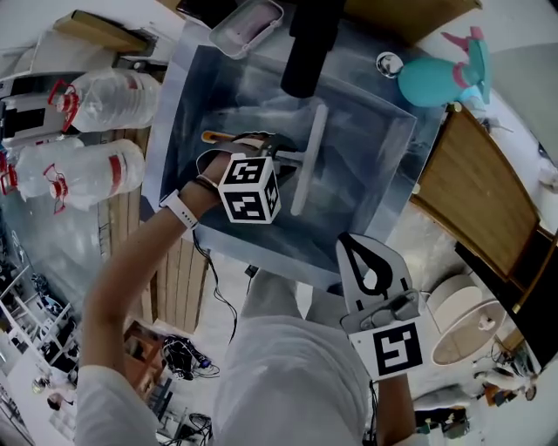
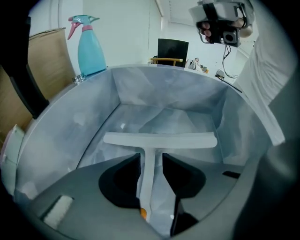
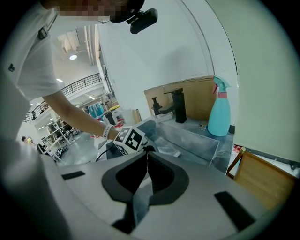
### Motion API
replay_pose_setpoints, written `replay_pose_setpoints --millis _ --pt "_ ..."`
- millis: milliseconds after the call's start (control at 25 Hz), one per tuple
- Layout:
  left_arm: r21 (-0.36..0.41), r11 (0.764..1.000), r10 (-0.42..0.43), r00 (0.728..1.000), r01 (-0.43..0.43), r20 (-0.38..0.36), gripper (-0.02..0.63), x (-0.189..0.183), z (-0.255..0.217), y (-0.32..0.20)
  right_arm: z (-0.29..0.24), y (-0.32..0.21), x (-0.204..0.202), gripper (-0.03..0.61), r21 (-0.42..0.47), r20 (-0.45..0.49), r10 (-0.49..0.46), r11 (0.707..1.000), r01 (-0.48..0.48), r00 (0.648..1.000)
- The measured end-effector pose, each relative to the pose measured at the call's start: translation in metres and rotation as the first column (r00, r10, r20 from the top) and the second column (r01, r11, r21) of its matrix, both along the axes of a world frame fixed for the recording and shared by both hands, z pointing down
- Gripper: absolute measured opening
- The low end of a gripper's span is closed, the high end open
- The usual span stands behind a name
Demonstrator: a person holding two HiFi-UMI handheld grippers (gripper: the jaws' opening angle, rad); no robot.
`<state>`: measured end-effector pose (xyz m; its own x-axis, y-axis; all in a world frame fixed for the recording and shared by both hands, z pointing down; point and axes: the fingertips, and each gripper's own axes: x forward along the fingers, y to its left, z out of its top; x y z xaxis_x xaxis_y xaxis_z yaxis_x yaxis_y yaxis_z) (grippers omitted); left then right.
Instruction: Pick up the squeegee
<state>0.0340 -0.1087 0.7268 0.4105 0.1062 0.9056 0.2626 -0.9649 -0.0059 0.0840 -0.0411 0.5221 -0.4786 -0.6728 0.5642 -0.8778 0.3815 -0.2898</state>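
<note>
A pale grey T-shaped squeegee (image 1: 307, 165) (image 2: 159, 139) lies flat on the bottom of the grey sink (image 1: 375, 218) (image 2: 70, 136), its handle ending in an orange tip. My left gripper (image 1: 277, 157) (image 2: 151, 171) reaches down into the sink, steeply tilted and open. Its jaws stand on either side of the handle with a little gap showing. My right gripper (image 1: 366, 261) (image 3: 147, 157) hangs shut and empty over the sink's near edge, pointing across the sink (image 3: 187, 136).
A black faucet (image 1: 309, 43) overhangs the far side. A teal spray bottle (image 1: 436, 78) (image 2: 91, 47) (image 3: 219, 112) stands at the far right corner, a wooden board (image 1: 484, 192) to the right. Water bottles (image 1: 105, 96) and a pink-white tray (image 1: 247, 26) lie left and behind.
</note>
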Motion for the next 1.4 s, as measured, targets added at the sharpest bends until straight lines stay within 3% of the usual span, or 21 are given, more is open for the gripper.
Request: replay_pose_setpoints --millis 360,600,720,880,1080,1400 --pt "0.053 0.989 0.135 0.988 -0.139 0.076 0.132 -0.001 0.027 0.002 0.014 -0.004 0.006 0.006 -0.020 0.014 0.026 0.999 -0.026 1.000" --pt "0.034 0.990 0.135 0.986 -0.138 0.094 0.127 -0.001 0.034 0.001 0.018 0.001 0.007 0.006 -0.033 0.021 0.035 0.999 -0.034 0.999" --pt "0.013 0.991 0.128 0.987 -0.130 0.095 0.077 0.001 0.033 0.001 0.020 0.002 0.008 0.006 -0.032 0.022 0.034 0.999 -0.033 0.999" --pt "0.009 0.987 0.156 0.982 -0.158 0.106 0.071 0.000 0.035 0.004 0.019 0.002 0.009 0.006 -0.029 0.023 0.041 0.999 -0.041 0.999" --pt "0.003 0.991 0.131 0.985 -0.132 0.111 0.069 0.001 0.033 0.001 0.016 0.002 0.010 0.006 -0.023 0.019 0.040 0.999 -0.039 0.999" --pt "0.013 0.998 0.060 0.997 -0.061 0.040 0.069 0.011 0.005 -0.004 0.007 0.010 0.008 0.006 -0.003 0.011 0.044 0.999 -0.044 0.999"
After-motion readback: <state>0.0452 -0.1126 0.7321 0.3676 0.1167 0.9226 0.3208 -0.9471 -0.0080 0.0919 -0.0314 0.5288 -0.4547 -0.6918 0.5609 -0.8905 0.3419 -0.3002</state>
